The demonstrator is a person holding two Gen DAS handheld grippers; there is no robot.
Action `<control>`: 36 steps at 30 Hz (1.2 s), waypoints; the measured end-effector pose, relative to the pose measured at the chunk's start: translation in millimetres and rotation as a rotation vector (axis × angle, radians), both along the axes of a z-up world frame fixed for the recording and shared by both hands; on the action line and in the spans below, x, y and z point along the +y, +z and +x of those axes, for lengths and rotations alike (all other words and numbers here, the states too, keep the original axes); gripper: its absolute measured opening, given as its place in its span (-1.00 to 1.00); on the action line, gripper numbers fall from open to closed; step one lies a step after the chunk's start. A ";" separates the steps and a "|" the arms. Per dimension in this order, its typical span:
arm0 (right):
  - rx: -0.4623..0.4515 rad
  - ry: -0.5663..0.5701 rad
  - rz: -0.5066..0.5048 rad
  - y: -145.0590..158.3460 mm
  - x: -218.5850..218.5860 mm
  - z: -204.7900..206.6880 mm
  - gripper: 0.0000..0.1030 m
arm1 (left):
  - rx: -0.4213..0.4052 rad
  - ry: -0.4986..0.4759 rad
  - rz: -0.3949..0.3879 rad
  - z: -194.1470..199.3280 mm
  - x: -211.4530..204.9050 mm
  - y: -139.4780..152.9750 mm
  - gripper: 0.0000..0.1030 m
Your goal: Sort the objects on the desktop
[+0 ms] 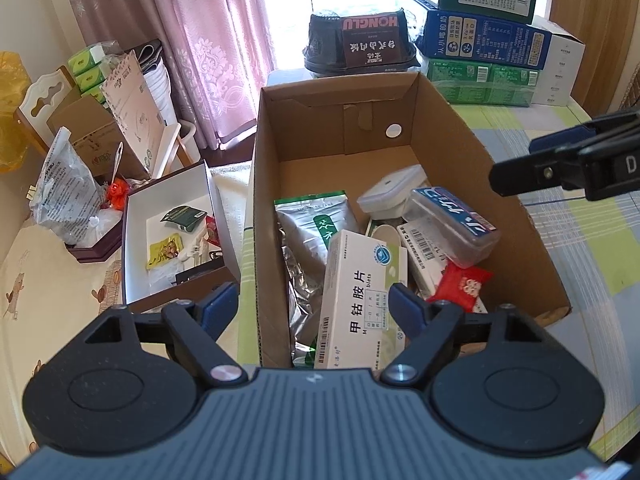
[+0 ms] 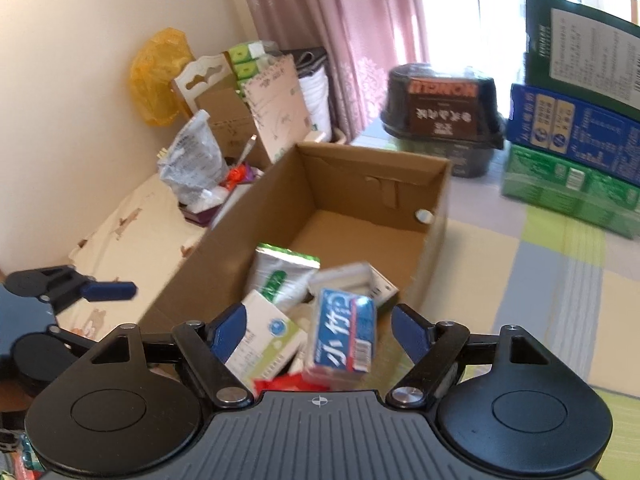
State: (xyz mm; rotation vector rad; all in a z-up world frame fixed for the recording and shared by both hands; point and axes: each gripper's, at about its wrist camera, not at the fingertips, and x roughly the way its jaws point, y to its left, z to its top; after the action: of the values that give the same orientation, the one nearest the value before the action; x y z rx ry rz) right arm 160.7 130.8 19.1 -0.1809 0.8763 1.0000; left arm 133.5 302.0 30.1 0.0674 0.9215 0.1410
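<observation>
An open cardboard box (image 1: 460, 148) stands on the checked tablecloth and also shows in the right wrist view (image 2: 248, 216). Inside lie a white medicine carton (image 1: 356, 300), a silver-green foil pouch (image 1: 308, 240), a clear blue-labelled case (image 1: 452, 216), a white lidded tub (image 1: 390, 192) and a red sachet (image 1: 464, 284). My left gripper (image 1: 314, 306) is open and empty above the box's near left wall. My right gripper (image 2: 318, 330) is open and empty over the box's near end, above the blue-labelled case (image 2: 344, 332); it also shows in the left wrist view (image 1: 516, 164).
A white tray (image 1: 136, 232) with snack packets lies left of the box. Stacked green and blue cartons (image 1: 484, 40) and a dark food tub (image 1: 360, 42) stand behind it. Bags, cardboard and a chair (image 1: 44, 92) crowd the far left by the curtain.
</observation>
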 end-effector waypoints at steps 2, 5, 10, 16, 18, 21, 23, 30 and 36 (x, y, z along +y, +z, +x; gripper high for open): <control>0.007 -0.006 -0.009 -1.0 -6.7 -1.6 0.51 | -0.007 0.000 -0.001 -3.1 -2.1 1.3 0.60; 0.019 -0.021 -0.017 -0.6 -16.9 -6.6 0.56 | -0.018 0.001 -0.006 -9.0 -5.5 5.3 0.66; 0.006 -0.027 -0.031 3.5 -31.3 -24.7 0.75 | -0.028 0.004 -0.004 -21.9 -13.2 12.5 0.79; -0.031 -0.009 -0.047 14.2 -42.8 -53.3 0.96 | -0.059 0.015 0.005 -47.9 -25.9 25.3 0.94; -0.056 0.005 -0.056 18.5 -46.8 -64.3 0.96 | -0.065 0.024 0.009 -57.8 -30.2 29.6 0.94; -0.081 0.013 -0.074 23.2 -54.8 -82.0 0.96 | -0.066 0.044 -0.011 -73.0 -35.7 36.4 0.94; -0.086 0.016 -0.084 24.8 -60.6 -93.2 0.96 | -0.074 0.057 -0.017 -84.6 -39.0 40.6 0.94; -0.109 0.005 -0.095 33.8 -81.7 -125.4 0.96 | -0.098 0.091 -0.029 -123.0 -56.1 54.2 0.94; -0.129 -0.023 -0.087 36.7 -107.3 -154.1 0.96 | -0.128 0.115 -0.052 -155.6 -69.9 62.9 0.94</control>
State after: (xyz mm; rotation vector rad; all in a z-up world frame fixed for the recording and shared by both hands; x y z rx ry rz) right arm 6.6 23.5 55.7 -0.3052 0.8022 0.9195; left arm -22.1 232.2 93.0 -0.0425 0.8003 0.2249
